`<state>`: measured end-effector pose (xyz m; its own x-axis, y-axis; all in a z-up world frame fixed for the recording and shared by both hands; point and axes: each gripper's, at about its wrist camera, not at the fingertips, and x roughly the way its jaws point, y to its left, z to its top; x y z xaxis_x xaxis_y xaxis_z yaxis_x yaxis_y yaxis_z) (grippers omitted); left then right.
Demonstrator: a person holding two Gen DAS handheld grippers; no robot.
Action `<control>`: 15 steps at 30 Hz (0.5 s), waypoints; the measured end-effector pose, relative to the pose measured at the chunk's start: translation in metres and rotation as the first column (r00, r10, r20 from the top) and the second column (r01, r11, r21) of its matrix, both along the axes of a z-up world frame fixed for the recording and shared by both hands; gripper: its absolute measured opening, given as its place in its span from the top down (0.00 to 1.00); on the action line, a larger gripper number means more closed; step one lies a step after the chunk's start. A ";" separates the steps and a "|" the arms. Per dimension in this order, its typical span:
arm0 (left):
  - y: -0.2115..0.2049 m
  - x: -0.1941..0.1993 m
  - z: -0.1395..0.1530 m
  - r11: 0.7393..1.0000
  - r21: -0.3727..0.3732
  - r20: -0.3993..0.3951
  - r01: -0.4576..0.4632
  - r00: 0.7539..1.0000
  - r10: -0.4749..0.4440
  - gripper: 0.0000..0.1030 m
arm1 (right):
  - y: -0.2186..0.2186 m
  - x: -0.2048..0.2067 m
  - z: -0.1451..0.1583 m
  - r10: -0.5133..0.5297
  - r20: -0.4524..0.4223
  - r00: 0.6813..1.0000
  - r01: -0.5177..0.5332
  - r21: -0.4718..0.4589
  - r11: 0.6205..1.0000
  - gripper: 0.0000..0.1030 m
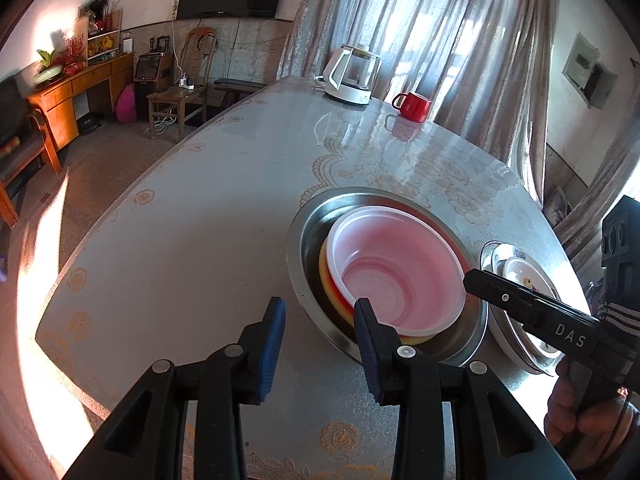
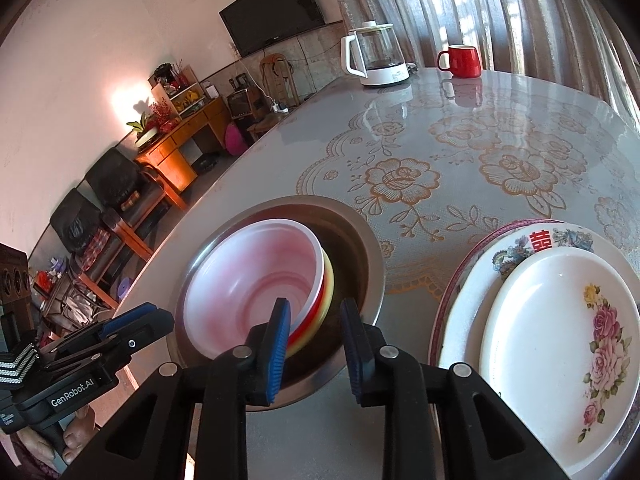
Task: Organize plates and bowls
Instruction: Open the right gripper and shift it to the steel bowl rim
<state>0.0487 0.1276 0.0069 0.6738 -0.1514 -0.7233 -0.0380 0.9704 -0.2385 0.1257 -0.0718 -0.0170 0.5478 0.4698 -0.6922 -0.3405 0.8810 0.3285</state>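
Sunlit curtains [image 2: 460, 4] and a wall television [image 2: 272, 10] stand behind your desk [image 2: 420, 128], which wears a floral lace cloth under a glossy cover. At its far end sit a glass kettle [image 2: 374, 56] and a red mug [image 2: 460, 61], near each other. In front of you a steel basin [image 1: 312, 276] holds a tilted white bowl [image 1: 400, 268], nested in red and yellow bowls [image 2: 324, 312] whose rims show at its edge. Just beside the basin to the right, a rose-patterned plate [image 2: 560, 352] lies on a larger decorated plate [image 2: 520, 246]. Your left gripper [image 1: 320, 320] hovers at the basin's near rim, its fingers [image 1: 272, 344] apart with nothing between them. Your right gripper [image 2: 316, 332] is over the basin too, fingers [image 2: 280, 344] parted and gripping nothing, though the left one overlaps the bowls' rim in view.
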 end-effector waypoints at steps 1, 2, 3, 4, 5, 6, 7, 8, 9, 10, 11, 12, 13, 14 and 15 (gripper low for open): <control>0.001 -0.001 0.000 1.000 -0.002 0.000 -0.001 1.000 0.001 0.65 | -0.001 0.000 0.000 -0.005 0.001 1.000 0.005 0.001 1.000 0.76; 0.001 -0.001 0.000 1.000 -0.004 0.000 -0.005 1.000 0.005 0.65 | -0.001 0.000 0.001 -0.009 0.001 1.000 0.009 0.001 1.000 0.76; 0.002 -0.001 0.000 1.000 -0.006 -0.001 -0.008 1.000 0.008 0.65 | -0.002 0.000 0.001 -0.015 0.001 1.000 0.015 0.001 1.000 0.76; 0.004 -0.001 -0.001 1.000 -0.010 -0.003 -0.012 1.000 0.012 0.65 | -0.004 0.001 0.001 -0.022 0.001 1.000 0.022 0.003 1.000 0.76; 0.006 -0.002 -0.001 1.000 -0.017 -0.005 -0.020 1.000 0.020 0.65 | -0.005 0.000 0.001 -0.027 -0.001 1.000 0.027 0.006 1.000 0.76; 0.009 -0.002 -0.002 0.999 -0.024 -0.008 -0.027 1.000 0.027 0.65 | -0.007 0.001 0.001 -0.032 -0.002 0.999 0.032 0.009 0.999 0.76; 0.011 -0.002 -0.003 0.999 -0.032 -0.013 -0.033 0.999 0.033 0.65 | -0.008 0.002 0.001 -0.037 -0.003 0.999 0.037 0.011 0.999 0.76; 0.014 -0.002 -0.005 0.998 -0.039 -0.018 -0.040 0.999 0.040 0.65 | -0.009 0.002 0.001 -0.041 -0.004 0.999 0.041 0.010 0.999 0.75; 0.016 -0.002 -0.005 0.998 -0.043 -0.022 -0.047 0.999 0.046 0.65 | -0.010 0.002 0.002 -0.048 -0.004 0.999 0.048 0.005 0.999 0.74; 0.018 -0.002 -0.005 0.998 -0.047 -0.022 -0.051 0.999 0.050 0.65 | -0.011 0.003 0.000 -0.061 -0.012 0.998 0.061 0.001 0.998 0.71; 0.020 -0.002 -0.005 0.997 -0.050 -0.020 -0.055 0.998 0.054 0.65 | -0.011 0.003 0.000 -0.068 -0.018 0.998 0.068 0.005 0.998 0.71; 0.022 -0.002 -0.005 0.997 -0.052 -0.018 -0.059 0.998 0.058 0.65 | -0.013 0.005 -0.001 -0.071 -0.028 0.997 0.072 0.012 0.997 0.71; 0.023 -0.003 -0.004 0.997 -0.053 -0.016 -0.061 0.998 0.060 0.65 | -0.014 0.005 -0.003 -0.073 -0.034 0.997 0.073 0.013 0.997 0.71; 0.024 -0.003 -0.004 0.997 -0.053 -0.015 -0.059 0.998 0.058 0.65 | -0.015 0.006 -0.005 -0.075 -0.040 0.996 0.075 0.012 0.997 0.71; 0.024 -0.003 -0.005 0.997 -0.052 -0.015 -0.057 0.998 0.056 0.65 | -0.016 0.007 -0.007 -0.075 -0.047 0.996 0.076 0.013 0.997 0.71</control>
